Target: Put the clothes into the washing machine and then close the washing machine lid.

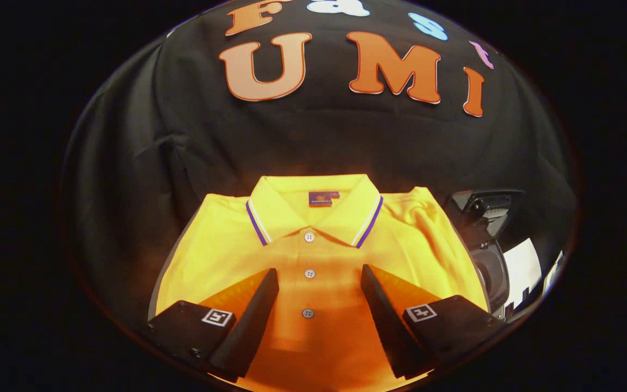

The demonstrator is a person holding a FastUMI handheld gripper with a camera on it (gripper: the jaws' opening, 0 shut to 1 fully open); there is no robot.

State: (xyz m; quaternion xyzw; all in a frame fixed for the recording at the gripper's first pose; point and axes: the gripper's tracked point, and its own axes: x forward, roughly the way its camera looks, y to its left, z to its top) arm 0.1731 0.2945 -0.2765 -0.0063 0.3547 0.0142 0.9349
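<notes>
A folded yellow polo shirt (313, 245) lies flat on the black cloth, collar pointing away from me, with purple and white trim on the collar and a row of buttons down the placket. My gripper (319, 277) hovers over the shirt's lower chest, open, the button placket showing between its two fingers (259, 305). Nothing is held. To the right of the shirt stands the washing machine (487, 256), its dark lid raised; I only see part of it.
Black cloth covers the surface around the shirt and rises as the booth wall behind it. A white panel (523, 267) shows just beyond the washing machine on the right.
</notes>
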